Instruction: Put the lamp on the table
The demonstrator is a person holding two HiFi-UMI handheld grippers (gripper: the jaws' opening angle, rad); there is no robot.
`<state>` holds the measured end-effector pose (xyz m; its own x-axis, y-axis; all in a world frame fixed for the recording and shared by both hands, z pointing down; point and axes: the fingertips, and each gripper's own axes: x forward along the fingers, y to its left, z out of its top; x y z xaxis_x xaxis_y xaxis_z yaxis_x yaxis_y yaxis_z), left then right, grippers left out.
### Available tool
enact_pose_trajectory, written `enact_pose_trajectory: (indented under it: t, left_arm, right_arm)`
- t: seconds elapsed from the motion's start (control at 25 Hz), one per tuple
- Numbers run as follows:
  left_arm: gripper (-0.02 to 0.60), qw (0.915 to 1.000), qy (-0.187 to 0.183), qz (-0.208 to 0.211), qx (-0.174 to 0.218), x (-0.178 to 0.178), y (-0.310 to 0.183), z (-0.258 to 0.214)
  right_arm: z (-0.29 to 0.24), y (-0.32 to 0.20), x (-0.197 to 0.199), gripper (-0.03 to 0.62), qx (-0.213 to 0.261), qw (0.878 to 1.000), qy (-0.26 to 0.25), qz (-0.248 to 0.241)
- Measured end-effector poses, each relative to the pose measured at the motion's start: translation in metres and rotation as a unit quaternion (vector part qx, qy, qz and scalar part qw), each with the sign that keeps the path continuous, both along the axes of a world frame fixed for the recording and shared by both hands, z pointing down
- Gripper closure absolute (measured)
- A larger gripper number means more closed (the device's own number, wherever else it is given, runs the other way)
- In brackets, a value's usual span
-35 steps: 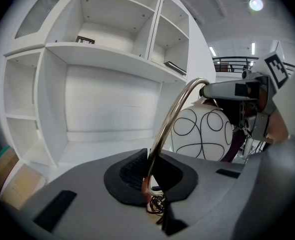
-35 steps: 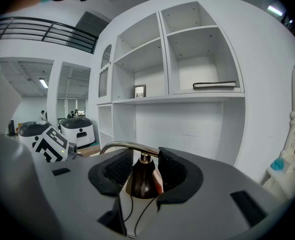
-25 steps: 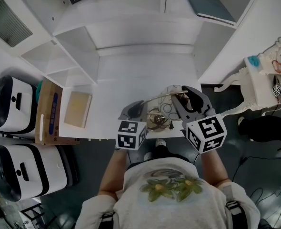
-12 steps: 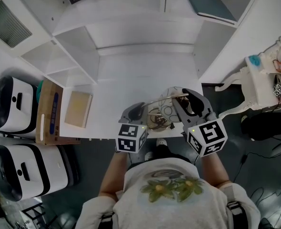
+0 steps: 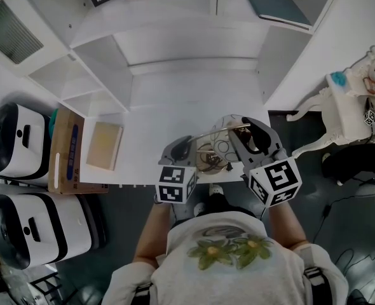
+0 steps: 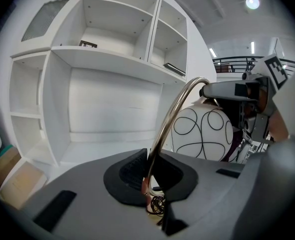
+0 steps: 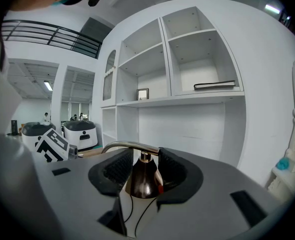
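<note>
You had the left tool (image 6: 150, 170) closed almost fully on the curved metal stem (image 6: 173, 111) of the lamp (image 5: 214, 150), with the thin tube pinched between the two pads low down, near its foot. The round white shade (image 6: 203, 134), marked with black loops, hung under the far end of the stem, just beside the left tool. You had the right tool (image 7: 141, 170) set wide and closed on the bronze cap (image 7: 141, 181) above the shade, with one pad against each side of the cap. You held the lamp between both tools over the near edge of the white counter (image 5: 175, 110), close to your body. No view showed whether its base touched the counter. A flat tan board (image 5: 103, 145) lay on the counter, well to the left of the lamp.
</note>
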<state>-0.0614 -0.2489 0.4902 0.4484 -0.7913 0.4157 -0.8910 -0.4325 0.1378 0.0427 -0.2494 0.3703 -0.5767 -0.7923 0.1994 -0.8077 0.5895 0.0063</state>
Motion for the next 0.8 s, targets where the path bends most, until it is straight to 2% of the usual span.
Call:
enact_pose_trajectory:
  t: [0.48,0.8]
  left_arm:
    - [0.541,0.9999,0.007,-0.013,0.006,0.0016,0.0019,0.0049]
    - [0.540,0.9996,0.023,-0.018,0.005,-0.0021,0.0074,0.0009]
  right_arm:
    - [-0.0002,0.0013,-0.0016,0.418,0.016,1.000,0.015,-0.006]
    - [0.0047,0.0062,-0.0023,0.396,0.004,0.999,0.033,-0.006]
